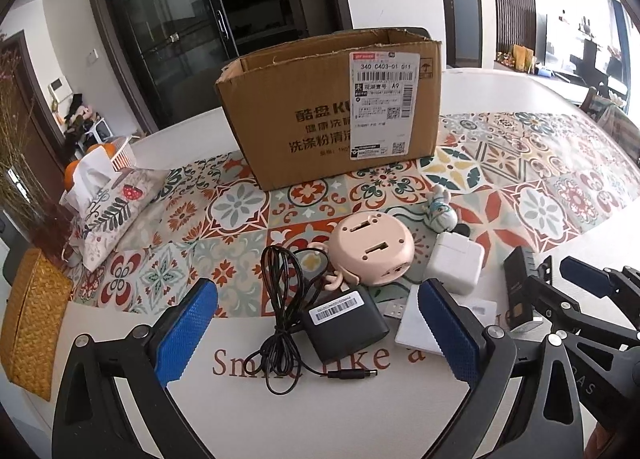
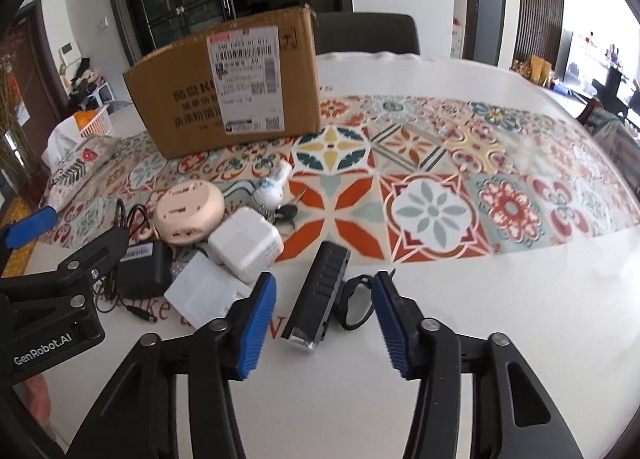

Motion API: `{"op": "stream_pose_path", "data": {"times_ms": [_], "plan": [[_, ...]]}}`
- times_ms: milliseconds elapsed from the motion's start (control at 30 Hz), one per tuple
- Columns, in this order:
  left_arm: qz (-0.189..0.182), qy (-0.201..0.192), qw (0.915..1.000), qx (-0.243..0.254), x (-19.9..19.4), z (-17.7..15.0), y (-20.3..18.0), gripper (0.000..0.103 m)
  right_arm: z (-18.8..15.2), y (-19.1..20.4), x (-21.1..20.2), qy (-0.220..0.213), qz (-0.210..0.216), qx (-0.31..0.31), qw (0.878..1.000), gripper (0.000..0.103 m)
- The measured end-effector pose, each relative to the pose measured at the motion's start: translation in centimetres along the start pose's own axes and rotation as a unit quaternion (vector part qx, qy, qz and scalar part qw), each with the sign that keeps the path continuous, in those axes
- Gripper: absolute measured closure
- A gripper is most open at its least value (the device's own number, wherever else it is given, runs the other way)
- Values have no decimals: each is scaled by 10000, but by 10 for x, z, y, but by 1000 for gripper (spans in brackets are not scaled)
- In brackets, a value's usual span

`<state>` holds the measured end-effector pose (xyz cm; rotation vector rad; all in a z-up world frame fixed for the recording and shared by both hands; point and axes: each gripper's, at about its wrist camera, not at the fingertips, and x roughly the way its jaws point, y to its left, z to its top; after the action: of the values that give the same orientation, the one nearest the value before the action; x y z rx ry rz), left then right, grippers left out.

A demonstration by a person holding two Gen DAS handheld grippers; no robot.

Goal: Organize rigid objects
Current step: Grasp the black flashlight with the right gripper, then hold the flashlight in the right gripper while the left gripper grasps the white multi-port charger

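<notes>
Dining-room setting, dark glass doors behind; white desk with a patterned tile runner across it. Item one: cardboard box, open-topped, upright at the far side of the runner, well apart from the clutter, presumably the destination for the rigid objects. Item two: my left claw, spread wide, hung low over the black power adapter and its looped cable, holding nothing; I judged it lined up for that adapter. Item three: my right claw, likewise spread and empty, straddled the black rectangular device, whose strap loop lay against the right finger's side. Crowded just beside: white charger cube, flat white card box, pink round gadget lying underside up, small white figurine. These touched or overlapped, so the cable and neighbours could snag a lift. Periphery: fabric tissue pouch, woven mat, white basket with oranges, all clear of the route to the box.
</notes>
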<state>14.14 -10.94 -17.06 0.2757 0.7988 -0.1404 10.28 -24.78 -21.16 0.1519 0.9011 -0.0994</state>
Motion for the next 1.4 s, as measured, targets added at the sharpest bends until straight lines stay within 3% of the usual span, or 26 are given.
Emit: {"op": "stream_pose_path", "data": {"times_ms": [233,900,1233,1400], "plan": [[100,2,9999,-17,6,0,4,1,-3,2,17,246,-22,140,9996,65],[72,16,9999,121,3,-9,-1,3,-7,1,32,435,-221,66,9988,70],[-515,65,9973,518,-13,-12,-22,7,-13,-9,-1,342,-454,-117,9983,71],[-1057,160,9920,676,-17,-12,-37,12,-20,-18,-17,397,-524,-47,9978,71]]}}
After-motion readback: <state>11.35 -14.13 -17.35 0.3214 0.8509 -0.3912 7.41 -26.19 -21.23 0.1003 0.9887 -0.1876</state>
